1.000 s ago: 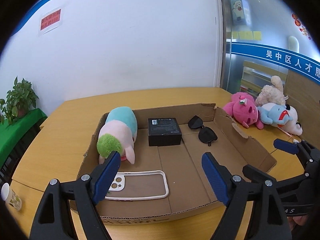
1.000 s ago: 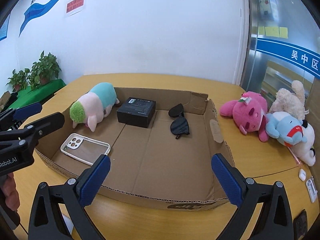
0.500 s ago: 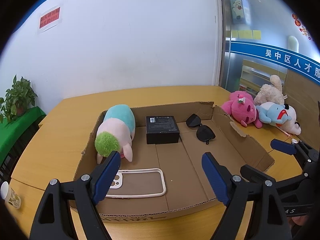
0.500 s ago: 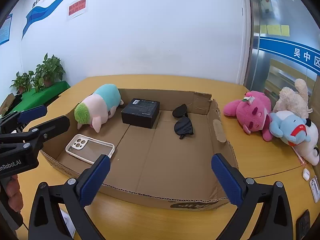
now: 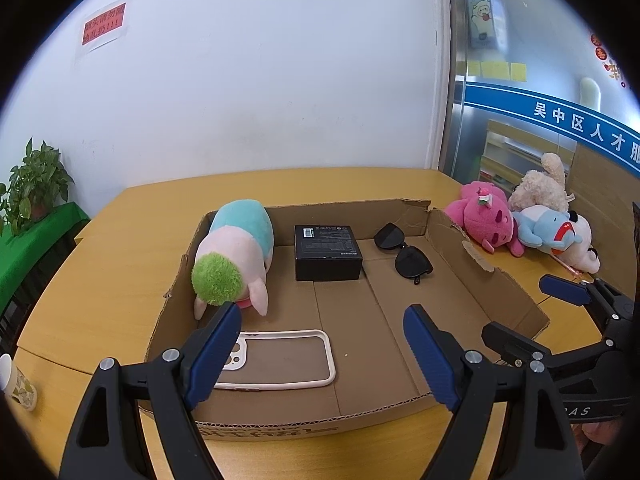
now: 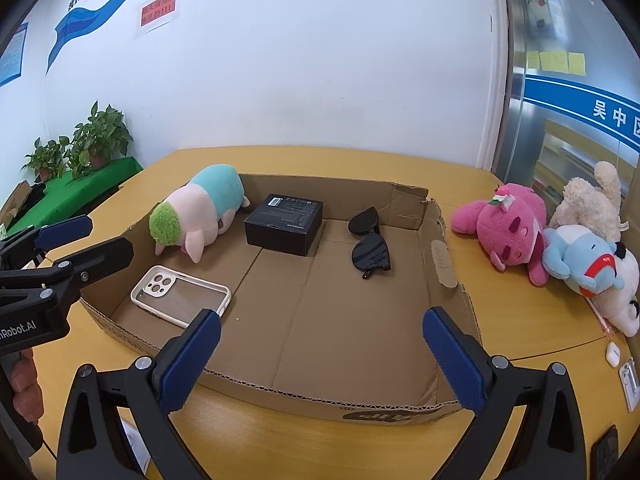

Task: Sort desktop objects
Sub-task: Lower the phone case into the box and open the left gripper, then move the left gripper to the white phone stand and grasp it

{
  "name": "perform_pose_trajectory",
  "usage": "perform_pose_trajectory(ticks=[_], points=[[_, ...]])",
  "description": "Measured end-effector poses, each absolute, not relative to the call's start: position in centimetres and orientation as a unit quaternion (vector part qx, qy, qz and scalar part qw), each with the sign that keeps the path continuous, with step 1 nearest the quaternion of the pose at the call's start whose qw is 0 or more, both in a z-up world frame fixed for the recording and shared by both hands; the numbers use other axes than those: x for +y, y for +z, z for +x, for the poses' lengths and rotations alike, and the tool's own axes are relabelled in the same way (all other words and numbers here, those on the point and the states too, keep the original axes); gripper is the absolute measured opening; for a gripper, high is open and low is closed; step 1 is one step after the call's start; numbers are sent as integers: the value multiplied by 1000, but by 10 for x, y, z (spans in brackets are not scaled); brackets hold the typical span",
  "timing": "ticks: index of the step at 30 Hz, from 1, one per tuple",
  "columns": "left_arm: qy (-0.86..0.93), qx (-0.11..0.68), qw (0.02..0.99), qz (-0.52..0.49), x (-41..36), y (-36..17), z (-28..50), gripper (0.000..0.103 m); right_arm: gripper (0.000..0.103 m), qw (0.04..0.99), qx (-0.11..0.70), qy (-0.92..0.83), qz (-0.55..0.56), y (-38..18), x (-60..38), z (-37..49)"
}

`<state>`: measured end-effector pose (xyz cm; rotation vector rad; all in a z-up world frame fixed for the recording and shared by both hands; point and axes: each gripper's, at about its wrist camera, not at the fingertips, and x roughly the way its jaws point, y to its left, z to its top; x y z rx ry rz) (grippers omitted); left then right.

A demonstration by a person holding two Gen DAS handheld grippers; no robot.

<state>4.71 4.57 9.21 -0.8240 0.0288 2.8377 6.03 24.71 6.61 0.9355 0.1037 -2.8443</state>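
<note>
A shallow cardboard box [image 5: 472,256] lies on the wooden table. Inside it are a plush toy with a green head [image 5: 236,252], a black box [image 5: 326,252], dark sunglasses [image 5: 404,252] and a white-rimmed phone case [image 5: 280,356]. My left gripper [image 5: 322,312] hangs open over the box's near left part, above the phone case, holding nothing. My right gripper [image 6: 322,316] stands open over the box's near edge [image 6: 320,404], empty too. Each gripper also shows at the side of the other's view.
Pink [image 6: 508,228], blue [image 6: 580,256] and cream [image 6: 592,200] plush toys lie on the table right of the box. A white earbud case [image 6: 613,354] sits near the right edge, a paper cup [image 5: 16,380] at the left. Potted plants [image 6: 96,140] stand beyond on green cloth.
</note>
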Motion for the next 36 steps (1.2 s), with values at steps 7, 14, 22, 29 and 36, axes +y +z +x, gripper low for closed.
perform_pose_trajectory(ticks=[7,14,22,29,36], points=[[956,10,92,-277,43,92,44,83,102,73,32,-946,316,64,246,59],[945,1,110,-309,29,75,51,83,102,112,32,-930,349,48,233,66],[914,-22,95,-393,-20,25,84,83,102,240,47,-878,412,3,181,95],[896,-45,103,-429,-53,2,121,83,101,316,62,-838,441,-27,140,119],[872,-37,150,-465,-53,-19,141,82,84,332,101,-823,449,-41,120,133]])
